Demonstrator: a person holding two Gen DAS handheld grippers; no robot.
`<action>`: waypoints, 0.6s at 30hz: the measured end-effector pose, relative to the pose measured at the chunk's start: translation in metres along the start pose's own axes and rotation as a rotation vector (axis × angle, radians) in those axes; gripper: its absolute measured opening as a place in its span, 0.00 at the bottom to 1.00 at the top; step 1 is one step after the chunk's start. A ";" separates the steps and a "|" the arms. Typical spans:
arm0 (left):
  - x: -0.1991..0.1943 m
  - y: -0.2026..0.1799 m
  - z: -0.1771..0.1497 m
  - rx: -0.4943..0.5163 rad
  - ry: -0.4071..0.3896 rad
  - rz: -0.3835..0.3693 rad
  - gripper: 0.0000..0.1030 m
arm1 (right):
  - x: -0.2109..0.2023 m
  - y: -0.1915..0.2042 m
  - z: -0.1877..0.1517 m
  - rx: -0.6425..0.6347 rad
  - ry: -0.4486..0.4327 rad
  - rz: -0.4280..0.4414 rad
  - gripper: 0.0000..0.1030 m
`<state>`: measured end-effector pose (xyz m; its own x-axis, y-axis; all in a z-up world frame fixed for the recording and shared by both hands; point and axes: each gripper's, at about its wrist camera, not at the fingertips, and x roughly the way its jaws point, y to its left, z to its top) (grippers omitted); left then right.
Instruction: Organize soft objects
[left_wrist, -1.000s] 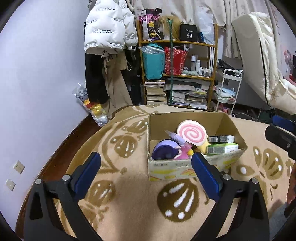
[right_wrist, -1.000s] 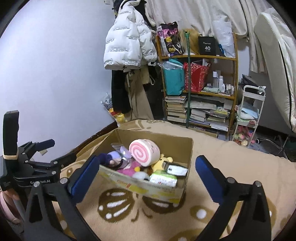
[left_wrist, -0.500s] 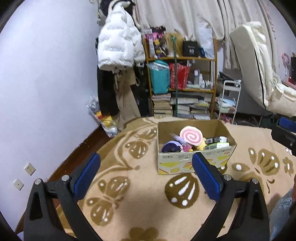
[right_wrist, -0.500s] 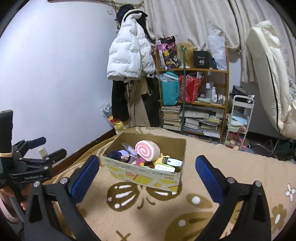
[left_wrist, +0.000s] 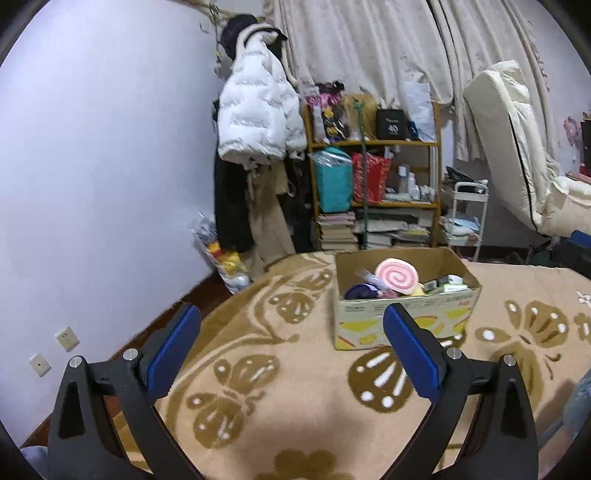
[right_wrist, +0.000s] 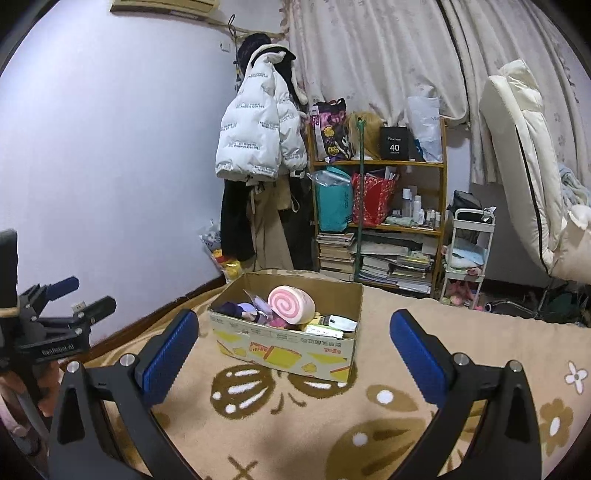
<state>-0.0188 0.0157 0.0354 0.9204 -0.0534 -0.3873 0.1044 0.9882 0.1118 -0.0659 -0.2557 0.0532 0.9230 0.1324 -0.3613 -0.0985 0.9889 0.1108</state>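
One cardboard box (left_wrist: 402, 317) sits on the tan rug (left_wrist: 280, 398) with brown butterfly shapes. The top of the box is open. It has yellow pictures on its side. Inside it is a big pink swirl pillow (left_wrist: 397, 276) that looks like a roll cake. It leans up near the middle. Next to it on the left is a purple soft toy (left_wrist: 360, 291). On the right are some small green and white packs (right_wrist: 332, 325), but they are too small to tell what they are.

Both claws are in the air over the rug, back from the box. The left gripper (left_wrist: 291, 347) is spread wide, and its blue pads (left_wrist: 171, 345) hold nothing. The right gripper (right_wrist: 293, 354) is spread wide too, with nothing between its blue pads and touching nothing. Behind the box stands a shelf (right_wrist: 380, 221) full of books and bags. A white puffy coat (right_wrist: 258, 136) hangs on the wall.
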 end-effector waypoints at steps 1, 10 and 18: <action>-0.002 0.000 -0.003 0.003 -0.007 0.006 0.95 | 0.000 -0.001 -0.001 0.002 -0.005 0.002 1.00; 0.008 0.007 -0.012 -0.041 0.040 -0.037 0.95 | 0.010 -0.005 -0.014 -0.009 0.015 -0.002 1.00; 0.009 -0.002 -0.014 -0.004 0.043 -0.065 0.95 | 0.017 -0.006 -0.019 -0.012 0.040 -0.038 1.00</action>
<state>-0.0163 0.0149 0.0190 0.8947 -0.1116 -0.4325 0.1620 0.9834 0.0813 -0.0565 -0.2578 0.0289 0.9107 0.0968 -0.4015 -0.0683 0.9941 0.0848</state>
